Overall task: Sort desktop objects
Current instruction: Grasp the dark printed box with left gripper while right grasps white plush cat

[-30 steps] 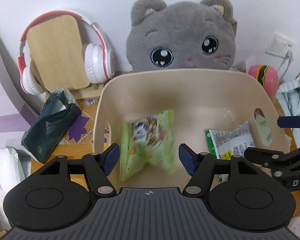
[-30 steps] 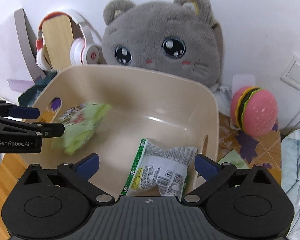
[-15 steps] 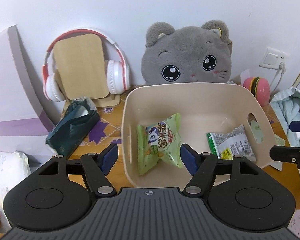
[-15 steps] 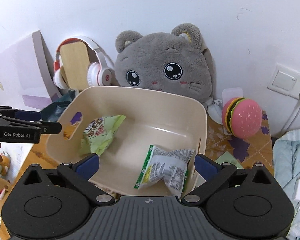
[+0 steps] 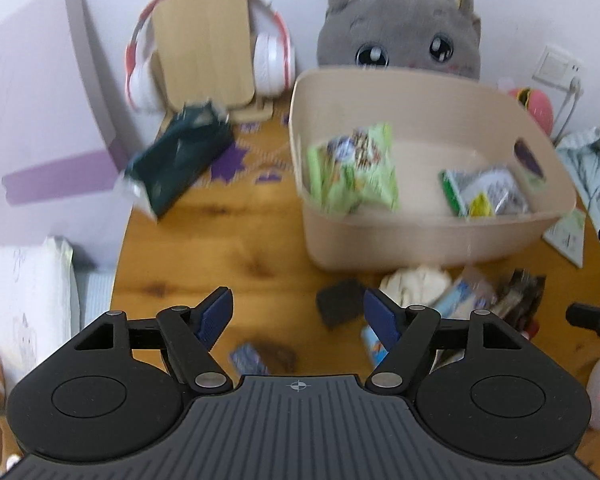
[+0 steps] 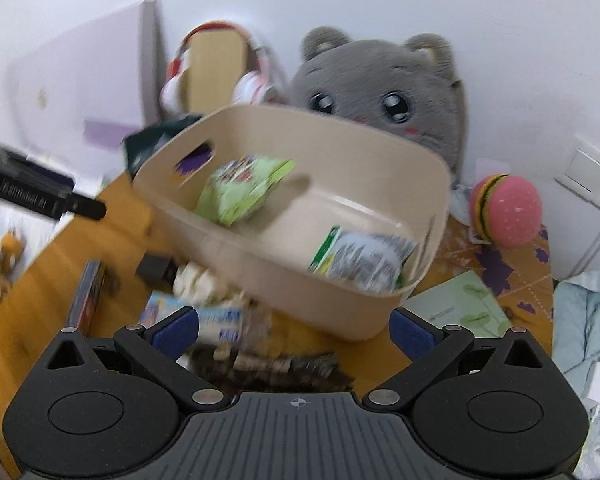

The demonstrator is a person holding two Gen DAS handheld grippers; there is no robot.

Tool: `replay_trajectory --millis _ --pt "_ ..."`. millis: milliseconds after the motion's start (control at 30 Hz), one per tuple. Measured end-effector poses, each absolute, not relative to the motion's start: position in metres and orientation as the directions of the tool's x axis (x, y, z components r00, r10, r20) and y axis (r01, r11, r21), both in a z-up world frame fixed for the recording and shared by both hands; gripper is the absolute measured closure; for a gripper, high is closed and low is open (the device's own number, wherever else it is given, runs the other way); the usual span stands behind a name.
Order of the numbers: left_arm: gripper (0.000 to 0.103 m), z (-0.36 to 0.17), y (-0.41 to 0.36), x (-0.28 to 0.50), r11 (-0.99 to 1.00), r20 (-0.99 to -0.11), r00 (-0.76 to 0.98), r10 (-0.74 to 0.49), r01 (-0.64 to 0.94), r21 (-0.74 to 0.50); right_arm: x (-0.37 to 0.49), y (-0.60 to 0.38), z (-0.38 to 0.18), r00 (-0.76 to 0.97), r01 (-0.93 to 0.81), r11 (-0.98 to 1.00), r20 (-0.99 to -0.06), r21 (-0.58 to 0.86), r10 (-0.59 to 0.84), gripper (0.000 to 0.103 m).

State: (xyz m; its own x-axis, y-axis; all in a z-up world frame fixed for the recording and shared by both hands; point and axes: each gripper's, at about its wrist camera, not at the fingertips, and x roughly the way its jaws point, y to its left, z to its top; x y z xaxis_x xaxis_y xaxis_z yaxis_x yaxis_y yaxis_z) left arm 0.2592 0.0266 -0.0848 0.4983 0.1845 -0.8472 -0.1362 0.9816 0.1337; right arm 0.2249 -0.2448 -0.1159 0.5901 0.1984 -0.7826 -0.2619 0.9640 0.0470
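Beige plastic bin [image 5: 428, 236] with cut-out handles, upright on the wooden table; inside, a green snack packet [image 5: 354, 170] leans against the left wall and a green-and-silver packet [image 5: 482, 192] lies crumpled near the right wall. In front of the bin, unsorted on the table: a small black block [image 5: 338, 306], a cream crumpled lump [image 5: 416, 282], a blue-and-white packet [image 6: 216, 320] and a dark wrapper [image 6: 276, 368], blurred.

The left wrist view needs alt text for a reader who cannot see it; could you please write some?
An open, empty tool hangs over a wooden table. Ahead, a beige bin holds a green snack bag and a silver packet; small items lie scattered before it.
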Motion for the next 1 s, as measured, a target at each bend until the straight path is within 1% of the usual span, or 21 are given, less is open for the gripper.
replay_trajectory --millis 267,433,667,1000 --pt "0.029 -0.113 0.037 0.234 0.972 -0.884 0.419 0.208 -0.187 0.139 0.193 -0.22 -0.153 0.518 -0.413 0.909 -0.833 -0.046 0.193 0.0" --pt "0.029 -0.128 0.04 0.225 0.968 -0.902 0.375 0.213 -0.205 0.143 0.181 -0.215 -0.171 0.477 -0.452 0.892 -0.848 -0.01 0.232 0.0" --pt "0.029 -0.144 0.043 0.221 0.959 -0.916 0.329 0.227 -0.238 0.152 0.179 -0.199 -0.19 0.44 -0.552 0.831 -0.872 -0.071 0.217 0.0" --pt "0.029 -0.174 0.05 0.225 0.941 -0.947 0.245 0.208 -0.315 0.125 0.196 -0.187 -0.213 0.376 -0.609 0.789 -0.904 -0.074 0.206 0.009"
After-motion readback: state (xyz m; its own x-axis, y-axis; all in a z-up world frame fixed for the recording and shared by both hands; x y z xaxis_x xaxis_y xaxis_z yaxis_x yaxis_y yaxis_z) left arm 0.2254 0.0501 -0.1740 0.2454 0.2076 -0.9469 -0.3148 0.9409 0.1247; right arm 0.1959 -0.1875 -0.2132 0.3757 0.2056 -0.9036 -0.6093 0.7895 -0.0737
